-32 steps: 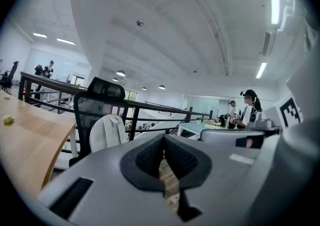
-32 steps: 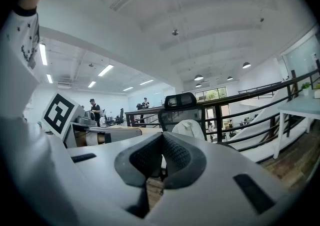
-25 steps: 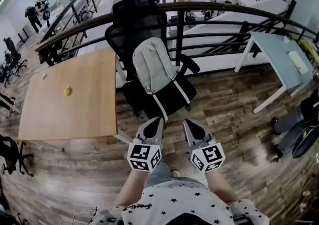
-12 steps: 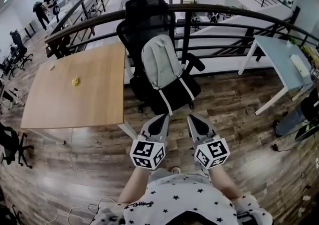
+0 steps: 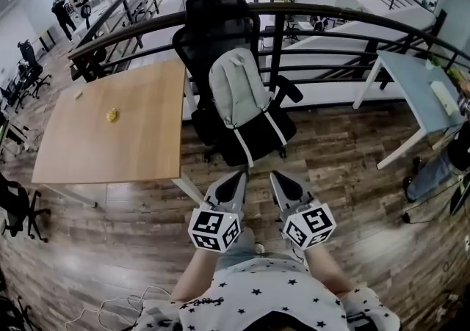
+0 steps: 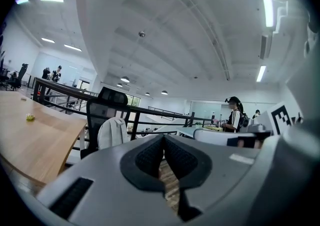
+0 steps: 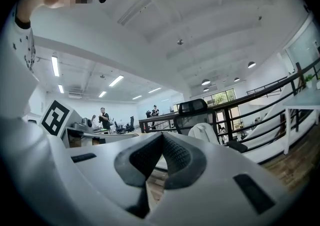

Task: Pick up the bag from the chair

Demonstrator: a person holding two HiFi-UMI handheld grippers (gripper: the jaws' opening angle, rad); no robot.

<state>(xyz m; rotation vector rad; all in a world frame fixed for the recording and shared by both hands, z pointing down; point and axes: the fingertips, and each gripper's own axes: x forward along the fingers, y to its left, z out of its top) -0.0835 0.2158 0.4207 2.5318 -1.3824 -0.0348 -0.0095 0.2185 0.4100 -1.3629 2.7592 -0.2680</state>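
A light grey backpack (image 5: 236, 89) leans upright against the back of a black office chair (image 5: 220, 17), its straps hanging over the seat. My left gripper (image 5: 239, 175) and right gripper (image 5: 275, 175) are side by side in front of the chair, a short way off the seat, both shut and empty. In the left gripper view the shut gripper (image 6: 163, 137) points level, with the backpack (image 6: 112, 132) and chair (image 6: 102, 107) ahead to the left. In the right gripper view the shut gripper (image 7: 162, 136) has the backpack (image 7: 206, 132) and chair (image 7: 192, 107) ahead to the right.
A wooden table (image 5: 110, 146) with a small yellow object (image 5: 111, 114) stands left of the chair. A black railing (image 5: 352, 17) runs behind it. A white desk (image 5: 415, 80) is at the right. People (image 5: 70, 3) stand far off at the left.
The chair and bag sit slightly further right in the head view than a second ago. Both grippers have edged a little toward the chair and stay shut.
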